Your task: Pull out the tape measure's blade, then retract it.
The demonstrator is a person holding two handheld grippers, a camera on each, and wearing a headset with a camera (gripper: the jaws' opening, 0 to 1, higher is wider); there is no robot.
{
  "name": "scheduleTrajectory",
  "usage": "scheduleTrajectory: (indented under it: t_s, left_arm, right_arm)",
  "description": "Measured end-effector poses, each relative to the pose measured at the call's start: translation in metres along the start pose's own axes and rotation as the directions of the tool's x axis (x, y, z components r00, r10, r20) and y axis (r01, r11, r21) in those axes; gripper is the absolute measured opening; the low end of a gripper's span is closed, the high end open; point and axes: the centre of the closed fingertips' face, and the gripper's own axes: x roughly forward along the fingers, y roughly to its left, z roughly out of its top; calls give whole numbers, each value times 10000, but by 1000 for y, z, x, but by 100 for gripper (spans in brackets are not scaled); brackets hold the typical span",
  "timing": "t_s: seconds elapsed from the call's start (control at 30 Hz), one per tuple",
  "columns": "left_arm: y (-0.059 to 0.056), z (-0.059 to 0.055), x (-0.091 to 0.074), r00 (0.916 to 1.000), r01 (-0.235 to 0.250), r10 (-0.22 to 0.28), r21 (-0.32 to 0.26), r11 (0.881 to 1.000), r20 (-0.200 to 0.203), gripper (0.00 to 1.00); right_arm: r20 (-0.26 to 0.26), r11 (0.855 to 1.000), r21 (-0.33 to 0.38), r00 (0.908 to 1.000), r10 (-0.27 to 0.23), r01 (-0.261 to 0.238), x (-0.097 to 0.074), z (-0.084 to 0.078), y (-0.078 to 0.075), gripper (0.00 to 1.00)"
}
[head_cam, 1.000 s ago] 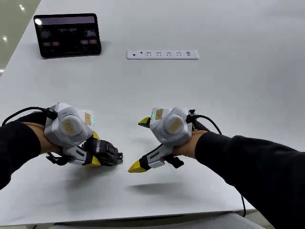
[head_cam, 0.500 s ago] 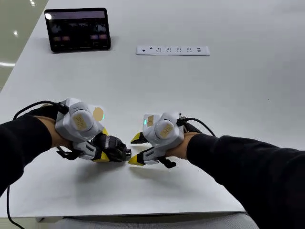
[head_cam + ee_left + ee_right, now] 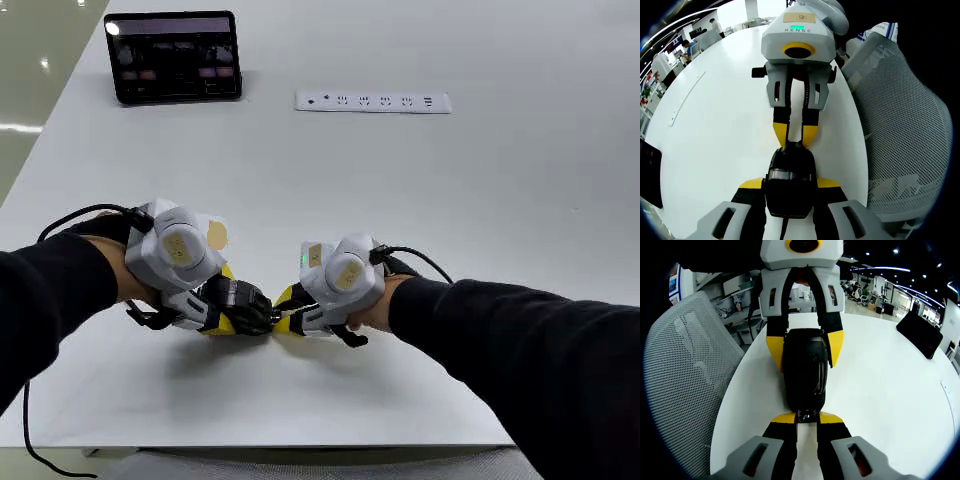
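A black tape measure (image 3: 243,304) lies low over the white table (image 3: 420,200), with my left gripper (image 3: 222,312) shut on its case. From the right, my right gripper (image 3: 283,321) meets it, yellow tips pinched on the blade's end hook (image 3: 273,318). In the left gripper view the case (image 3: 790,170) sits between my left gripper's (image 3: 790,183) jaws, and the right gripper (image 3: 795,141) closes on its far end. The right gripper view shows the right gripper (image 3: 806,418) clamped on the small hook (image 3: 806,414), and the case (image 3: 805,365) held beyond by the left gripper (image 3: 805,351). No blade length shows.
A dark tablet (image 3: 175,57) stands at the table's far left and a white power strip (image 3: 372,101) lies at the far middle. The front table edge runs just below both grippers. A grey mesh chair (image 3: 900,125) stands by that edge. Cables trail from both hands.
My right gripper has moved left to the tape measure and its jaws have gone from open to shut on the blade's end hook. The left gripper kept hold of the case.
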Motion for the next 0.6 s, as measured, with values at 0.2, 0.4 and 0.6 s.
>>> scheduleTrajectory:
  t_s: [0.2,0.4,0.6]
  left_arm:
    - [-1,0,0,10000,21,-20,51,10000,-32,32]
    - [-2,0,-1,10000,3,-3,47,10000,-43,32]
    - [-3,1,-1,10000,2,-1,52,10000,-61,32]
  right_arm:
    - [-35,9999,110,10000,24,-24,-2,-1,0,8]
    - [-56,9997,224,10000,-6,8,-4,-4,1,8]
    - [-55,9994,333,9999,-109,111,-10,-10,0,8]
